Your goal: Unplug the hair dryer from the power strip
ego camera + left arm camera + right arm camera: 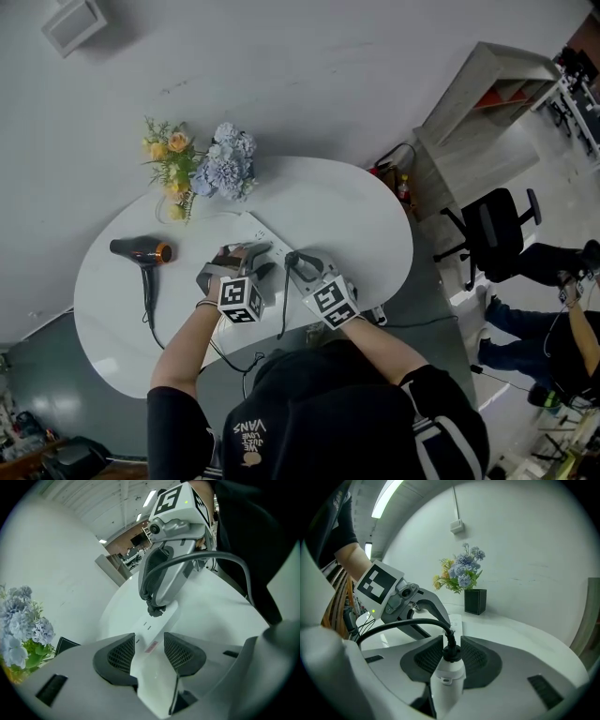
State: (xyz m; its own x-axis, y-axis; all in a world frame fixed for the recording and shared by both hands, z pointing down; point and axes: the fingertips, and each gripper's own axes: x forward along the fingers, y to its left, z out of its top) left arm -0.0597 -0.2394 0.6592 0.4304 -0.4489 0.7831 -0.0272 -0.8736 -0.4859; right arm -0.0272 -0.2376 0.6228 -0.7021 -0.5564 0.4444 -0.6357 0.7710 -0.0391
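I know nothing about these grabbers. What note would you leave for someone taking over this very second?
Left gripper: clamped across the power strip, steadying it on the table.
Right gripper: closed on the plug, which is still seated in the strip.
Hair dryer: lying at the table's left side in the head view, untouched.
Done: both grips set.
Left: pull the plug out.

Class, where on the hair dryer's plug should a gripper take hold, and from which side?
Best the plug's black body, below the cable's bend, a pad on each side, coming in along the power strip from its end. The plug stands upright and the cable arcs away sideways, leaving that approach free.
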